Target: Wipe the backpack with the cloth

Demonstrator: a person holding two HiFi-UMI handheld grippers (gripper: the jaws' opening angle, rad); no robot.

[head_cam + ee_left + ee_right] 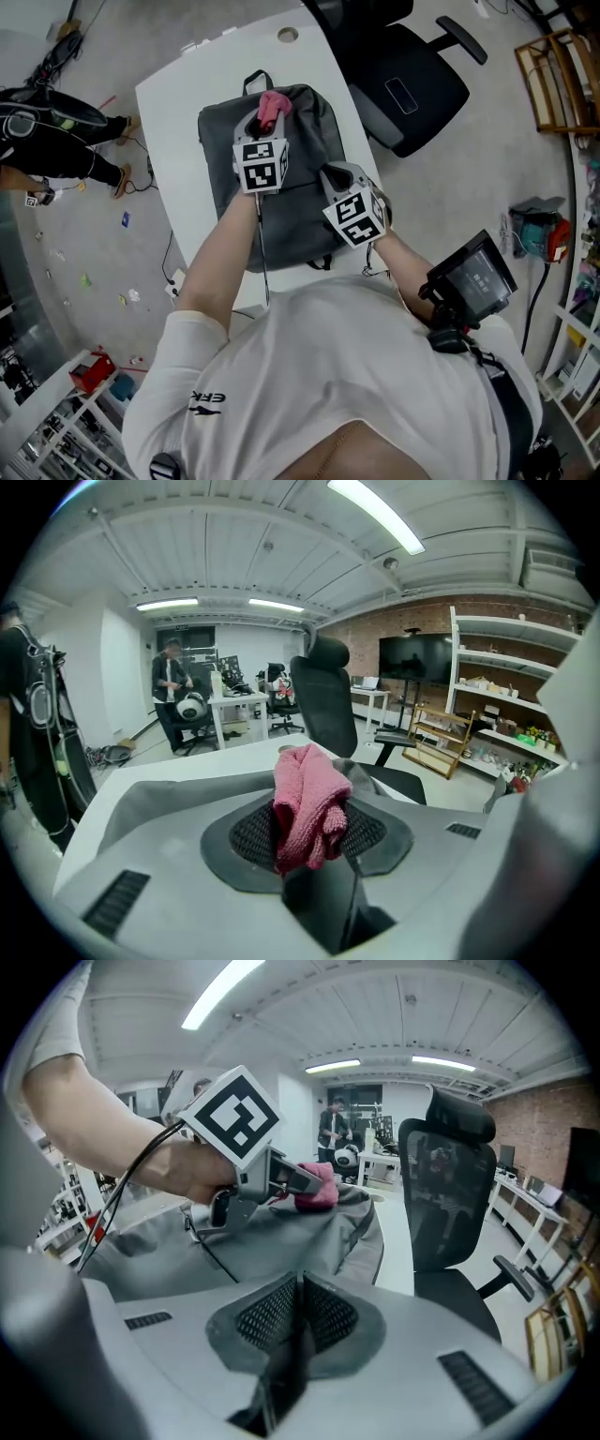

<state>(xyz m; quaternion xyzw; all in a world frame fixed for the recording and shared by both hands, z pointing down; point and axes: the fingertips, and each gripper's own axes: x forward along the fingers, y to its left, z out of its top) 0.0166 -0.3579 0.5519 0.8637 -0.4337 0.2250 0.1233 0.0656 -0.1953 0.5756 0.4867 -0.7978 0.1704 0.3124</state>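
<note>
Pink cloth (305,808) clamped in left gripper (307,847) jaws atop grey backpack (314,141), right gripper (298,1314) jaws together, empty

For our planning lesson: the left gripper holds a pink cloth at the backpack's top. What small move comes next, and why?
Probably draw the left gripper toward the person, dragging the pink cloth down the grey backpack. Its jaws are shut on the cloth at the backpack's top end, so most of the fabric lies nearer the person.
</note>
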